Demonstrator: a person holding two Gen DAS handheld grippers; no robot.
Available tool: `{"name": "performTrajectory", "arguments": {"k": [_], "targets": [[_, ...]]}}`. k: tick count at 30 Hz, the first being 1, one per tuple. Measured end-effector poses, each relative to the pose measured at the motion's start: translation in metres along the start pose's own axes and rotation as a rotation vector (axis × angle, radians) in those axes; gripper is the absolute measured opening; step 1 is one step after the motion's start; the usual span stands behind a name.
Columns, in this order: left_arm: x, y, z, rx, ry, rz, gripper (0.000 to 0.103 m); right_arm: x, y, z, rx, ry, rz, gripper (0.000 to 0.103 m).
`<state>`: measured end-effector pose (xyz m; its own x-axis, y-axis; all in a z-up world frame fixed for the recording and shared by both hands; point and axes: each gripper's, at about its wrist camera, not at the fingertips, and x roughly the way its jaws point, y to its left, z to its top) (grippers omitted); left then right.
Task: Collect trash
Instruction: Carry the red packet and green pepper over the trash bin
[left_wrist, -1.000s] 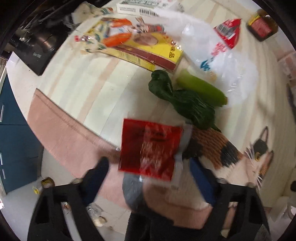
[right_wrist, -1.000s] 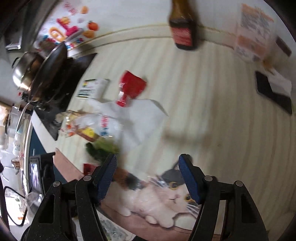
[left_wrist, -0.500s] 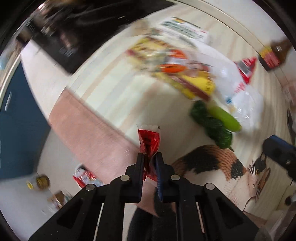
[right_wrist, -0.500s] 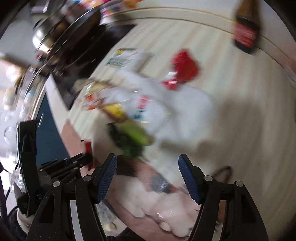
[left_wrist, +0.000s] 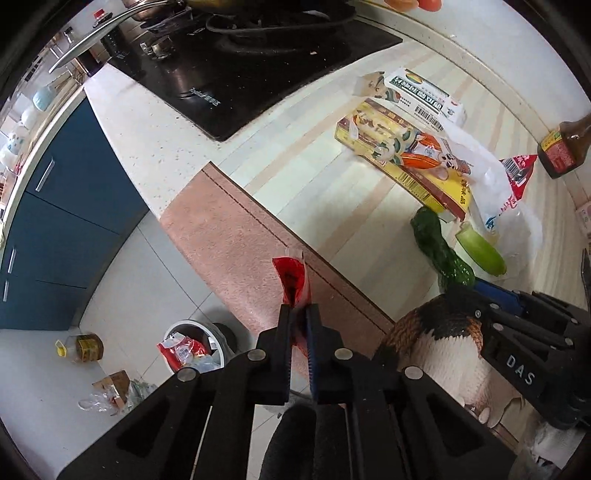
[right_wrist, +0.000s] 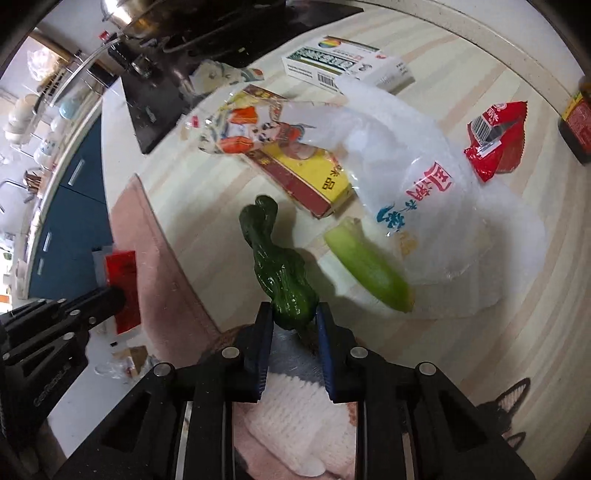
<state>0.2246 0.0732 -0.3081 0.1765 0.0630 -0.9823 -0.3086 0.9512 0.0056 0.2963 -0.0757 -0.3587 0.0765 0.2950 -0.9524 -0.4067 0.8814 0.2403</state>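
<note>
My left gripper (left_wrist: 298, 314) is shut on a small red sauce packet (left_wrist: 293, 280) and holds it out past the counter's edge, above the floor. A trash bin (left_wrist: 195, 347) with wrappers in it stands on the floor below, to the left. The packet also shows in the right wrist view (right_wrist: 122, 273). My right gripper (right_wrist: 293, 314) is shut on the near end of a dark green pepper (right_wrist: 277, 262) that lies on the striped counter mat (right_wrist: 517, 295). A pale green vegetable stalk (right_wrist: 365, 264) lies just right of the pepper.
On the mat lie a clear plastic bag (right_wrist: 424, 177), a yellow and red snack box (right_wrist: 295, 162), a white carton (right_wrist: 343, 64), a red wrapper (right_wrist: 495, 136) and a brown sauce bottle (right_wrist: 576, 122). A black stove (left_wrist: 240, 66) is at the back left. Trash litters the floor (left_wrist: 110, 391).
My left gripper closed on the red packet and carried it off the counter, out over the floor. My right gripper moved in and closed on the green pepper.
</note>
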Motion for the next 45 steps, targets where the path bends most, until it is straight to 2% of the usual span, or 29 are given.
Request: {"name": "performTrajectory", "arguments": {"k": [7,15,22,26,30,34,36,39,40,45], "targets": [[-0.024,0.020,-0.005,-0.015,-0.049,-0.026,0.004,-0.026,0.003,-0.012,0.020,-0.050,0.014,0.024],[-0.062,0.049,-0.006,-0.069,-0.143,-0.035,0.003,-0.069,0.019,-0.012,0.017,-0.143,0.036,0.023],[-0.081,0.114,-0.028,-0.205,-0.180,-0.019,0.003,-0.083,0.078,-0.013,-0.084,-0.169,0.087,0.023],[-0.074,0.172,-0.061,-0.337,-0.158,0.000,0.003,-0.073,0.128,-0.019,-0.163,-0.142,0.132,0.023],[-0.053,0.240,-0.106,-0.498,-0.109,0.012,0.003,-0.033,0.183,-0.035,-0.244,-0.060,0.185,0.023],[0.000,0.317,-0.168,-0.692,-0.026,-0.002,0.003,0.033,0.233,-0.057,-0.313,0.042,0.207,0.023],[0.032,0.341,-0.192,-0.763,0.011,-0.017,0.003,0.075,0.256,-0.072,-0.335,0.102,0.214,0.023],[0.104,0.377,-0.233,-0.859,0.080,-0.031,0.003,0.150,0.285,-0.098,-0.363,0.182,0.221,0.023],[0.140,0.390,-0.250,-0.897,0.111,-0.039,0.003,0.184,0.296,-0.110,-0.373,0.205,0.222,0.023],[0.275,0.428,-0.307,-1.036,0.203,-0.080,0.003,0.326,0.323,-0.153,-0.406,0.286,0.217,0.023]]}}
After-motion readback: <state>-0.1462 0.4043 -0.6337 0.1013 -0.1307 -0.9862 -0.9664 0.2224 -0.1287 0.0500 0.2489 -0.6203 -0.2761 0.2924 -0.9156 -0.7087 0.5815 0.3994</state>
